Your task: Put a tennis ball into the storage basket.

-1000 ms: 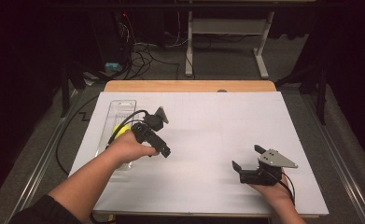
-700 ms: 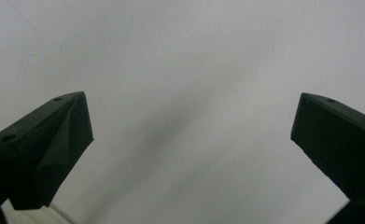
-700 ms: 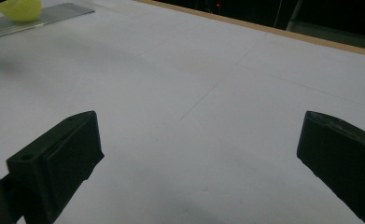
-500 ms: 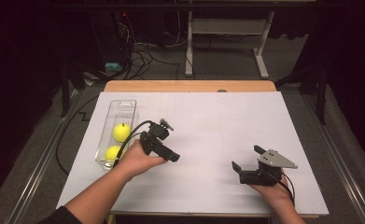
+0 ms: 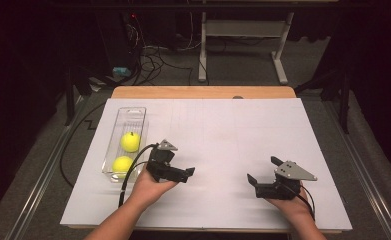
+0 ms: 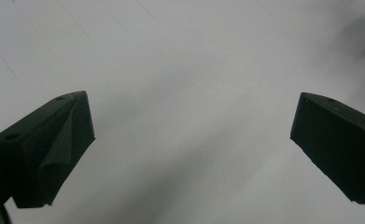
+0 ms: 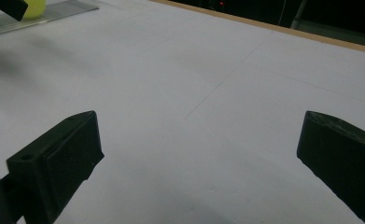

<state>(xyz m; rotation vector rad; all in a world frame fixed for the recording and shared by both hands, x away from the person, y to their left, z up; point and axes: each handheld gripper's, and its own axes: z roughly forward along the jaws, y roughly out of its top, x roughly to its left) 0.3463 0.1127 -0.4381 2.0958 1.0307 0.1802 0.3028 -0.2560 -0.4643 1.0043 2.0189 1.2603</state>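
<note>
A clear plastic tray [image 5: 133, 111] lies at the table's left with two yellow balls in it, one ball [image 5: 130, 141] farther and one ball [image 5: 122, 164] nearer. My left gripper [image 5: 187, 174] is just right of the tray's near end, low over the white table sheet, open and holding nothing. Its own view has the jaws wide apart [image 6: 192, 135] over bare sheet. My right gripper [image 5: 262, 170] rests at the front right, open and holding nothing [image 7: 199, 144]. A ball [image 7: 34, 7] and the tray [image 7: 59, 11] appear far off in the right gripper view.
A white sheet [image 5: 223, 135] covers the table, with a wooden strip [image 5: 203, 92] along its far edge. Beyond the table stand a desk frame [image 5: 243, 45] and loose cables [image 5: 158, 60] on the dark floor. A black cable [image 5: 133, 170] trails from the left gripper.
My left gripper has moved right and toward the near edge, away from the tray, so both balls now show in it. The right gripper has stayed put.
</note>
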